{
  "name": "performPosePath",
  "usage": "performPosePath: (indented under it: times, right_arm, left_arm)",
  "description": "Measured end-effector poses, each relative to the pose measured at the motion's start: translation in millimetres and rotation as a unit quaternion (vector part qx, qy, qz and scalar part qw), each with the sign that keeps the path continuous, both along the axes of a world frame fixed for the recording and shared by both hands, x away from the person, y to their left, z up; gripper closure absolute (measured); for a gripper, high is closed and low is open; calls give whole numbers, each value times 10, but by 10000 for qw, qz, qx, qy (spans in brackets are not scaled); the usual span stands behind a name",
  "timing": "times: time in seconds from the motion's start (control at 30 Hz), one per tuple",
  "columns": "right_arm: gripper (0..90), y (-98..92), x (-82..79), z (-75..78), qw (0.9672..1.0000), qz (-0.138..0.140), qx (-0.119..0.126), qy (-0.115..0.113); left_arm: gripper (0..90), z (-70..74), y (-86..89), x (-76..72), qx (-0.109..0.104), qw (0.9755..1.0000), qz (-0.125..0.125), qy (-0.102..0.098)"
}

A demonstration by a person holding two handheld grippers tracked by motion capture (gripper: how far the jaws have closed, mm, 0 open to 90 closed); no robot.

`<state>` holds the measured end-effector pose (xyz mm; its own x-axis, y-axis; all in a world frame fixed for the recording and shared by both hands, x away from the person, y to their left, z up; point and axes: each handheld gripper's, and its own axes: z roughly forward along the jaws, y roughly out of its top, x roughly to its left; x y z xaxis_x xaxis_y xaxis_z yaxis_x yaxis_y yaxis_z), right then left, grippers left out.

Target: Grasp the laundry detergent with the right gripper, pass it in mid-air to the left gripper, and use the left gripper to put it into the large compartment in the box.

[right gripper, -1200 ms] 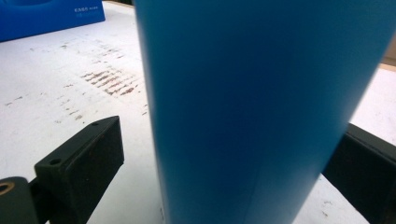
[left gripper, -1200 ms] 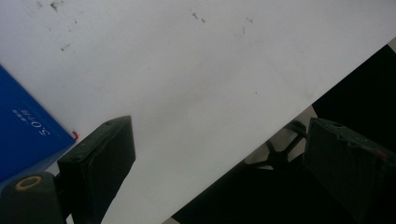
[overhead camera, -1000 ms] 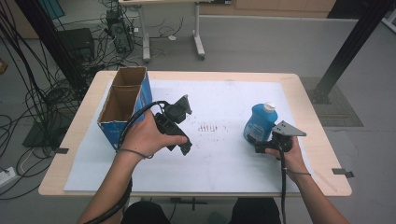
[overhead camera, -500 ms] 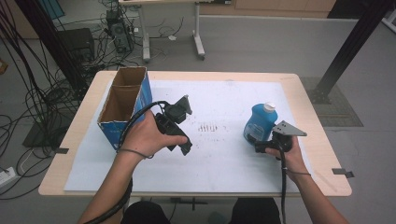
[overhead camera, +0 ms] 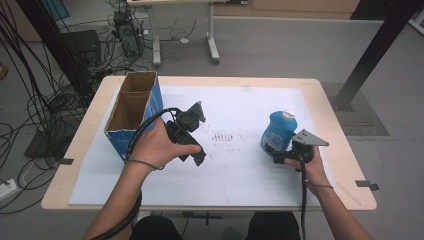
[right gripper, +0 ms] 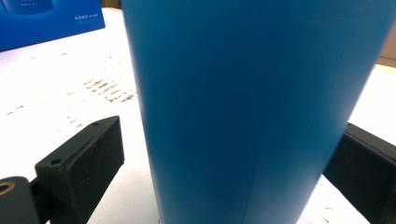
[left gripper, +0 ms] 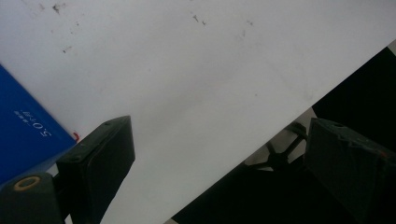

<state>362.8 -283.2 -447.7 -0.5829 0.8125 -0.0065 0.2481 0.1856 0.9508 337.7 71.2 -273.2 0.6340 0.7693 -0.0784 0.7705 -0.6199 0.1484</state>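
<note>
At frame left, the left gripper [overhead camera: 192, 134] is hovering, jaws apart and empty. At center right, the right gripper [overhead camera: 278, 155] is straddling the blue bottle [overhead camera: 278, 132], pads not yet pressing; a glancing jaw could topple it. The bottle is standing upright, cap up, long axis vertical.

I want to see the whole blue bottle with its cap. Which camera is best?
The high view: the blue bottle stands whole there, white cap on top. The right gripper view has just its blue side up close.
</note>
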Motion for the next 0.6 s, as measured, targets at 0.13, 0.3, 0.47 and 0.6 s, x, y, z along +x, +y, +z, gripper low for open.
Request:
performPosePath:
  times: [0.13,0.3,0.47,0.6]
  right_arm:
    - [29,-3,1,0,10000,-5,8,-7]
    - [29,-2,1,-2,10000,-5,15,-3]
    - [29,0,4,-5,10000,8,30,4]
    - [29,11,6,-11,10000,10,45,20]
  left_arm:
    - [91,-2,0,1,-10,10000,0,2]
    - [91,-1,1,1,-1,10000,-3,9]
    - [92,-1,-3,1,1,10000,-14,5]
    - [92,-8,-11,1,8,10000,-8,12]
